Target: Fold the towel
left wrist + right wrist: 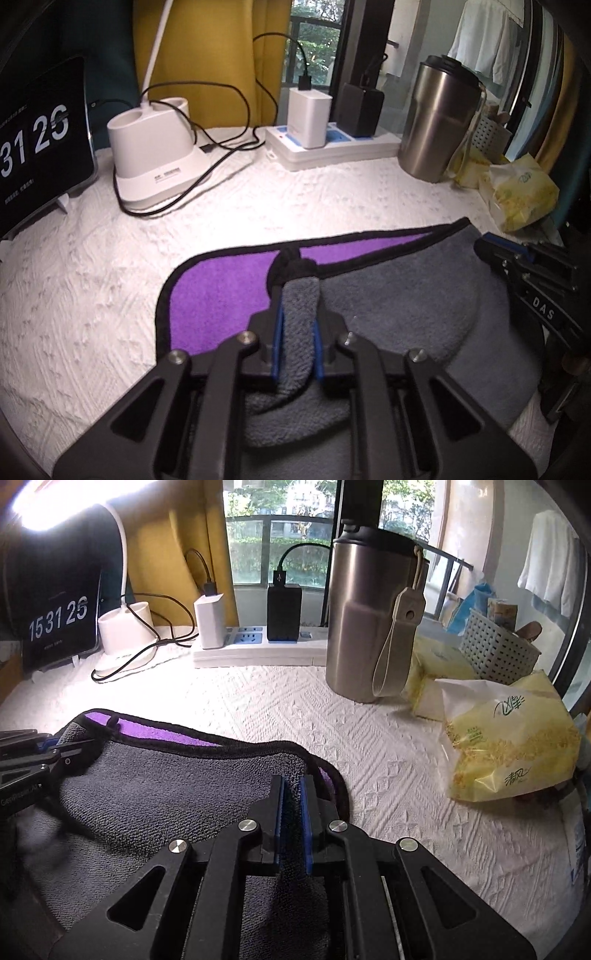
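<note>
The towel (399, 302) is grey on one side and purple on the other, with black trim. It lies on the white textured table cover, its grey half folded over the purple half (221, 295). My left gripper (298, 291) is shut on a bunched grey corner with a black loop. My right gripper (292, 786) is shut on the towel's other grey corner (184, 786). The right gripper also shows at the right edge of the left wrist view (528, 273). The left gripper shows at the left edge of the right wrist view (33, 757).
At the back stand a clock display (40, 144), a white lamp base (155, 162) with black cables, a power strip (332, 147) with chargers, and a steel tumbler (373, 616). Yellow tissue packs (513, 749) and a white basket (495, 650) sit at the right.
</note>
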A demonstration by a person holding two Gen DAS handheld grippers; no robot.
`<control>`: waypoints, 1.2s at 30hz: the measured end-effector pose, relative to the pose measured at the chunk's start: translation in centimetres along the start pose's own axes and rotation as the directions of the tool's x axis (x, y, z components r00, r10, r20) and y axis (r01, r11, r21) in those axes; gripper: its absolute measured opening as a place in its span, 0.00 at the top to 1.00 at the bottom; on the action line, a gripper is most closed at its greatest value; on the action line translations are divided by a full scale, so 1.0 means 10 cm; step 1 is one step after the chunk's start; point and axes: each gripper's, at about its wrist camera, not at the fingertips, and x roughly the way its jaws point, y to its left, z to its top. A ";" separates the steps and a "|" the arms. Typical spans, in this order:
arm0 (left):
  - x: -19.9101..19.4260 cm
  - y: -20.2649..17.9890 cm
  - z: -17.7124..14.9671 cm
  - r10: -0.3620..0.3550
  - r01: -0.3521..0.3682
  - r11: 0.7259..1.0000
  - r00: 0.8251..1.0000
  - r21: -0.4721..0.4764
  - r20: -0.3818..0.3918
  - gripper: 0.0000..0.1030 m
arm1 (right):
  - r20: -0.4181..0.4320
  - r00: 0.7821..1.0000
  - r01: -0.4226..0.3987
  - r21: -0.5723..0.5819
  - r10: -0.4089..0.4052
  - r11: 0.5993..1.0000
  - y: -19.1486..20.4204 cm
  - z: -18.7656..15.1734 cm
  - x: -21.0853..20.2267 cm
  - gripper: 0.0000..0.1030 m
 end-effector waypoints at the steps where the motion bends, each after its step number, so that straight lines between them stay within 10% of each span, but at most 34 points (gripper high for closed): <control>1: 0.00 0.00 0.01 0.008 -0.008 1.000 1.000 -0.002 -0.002 0.81 | -0.008 1.000 -0.004 0.001 0.004 1.000 0.00 0.00 0.01 0.92; 6: 0.02 0.02 0.01 0.020 -0.021 0.999 1.000 -0.026 -0.013 0.69 | -0.044 0.999 -0.018 0.001 0.018 1.000 0.00 0.00 0.08 0.89; 9: 0.01 0.03 0.01 0.014 -0.015 0.999 1.000 -0.038 -0.019 0.40 | -0.054 0.998 -0.022 0.002 0.022 1.000 0.00 0.00 0.09 0.83; 19: -0.13 0.07 -0.04 0.010 -0.011 0.997 1.000 -0.072 -0.010 0.14 | -0.072 0.996 -0.043 0.011 0.044 0.999 -0.02 0.01 0.10 0.64; 36: -0.81 -0.09 -0.17 0.021 -0.017 0.999 0.993 -0.034 0.117 0.11 | 0.012 0.999 -0.036 0.045 0.036 0.998 -0.12 0.02 -0.35 0.48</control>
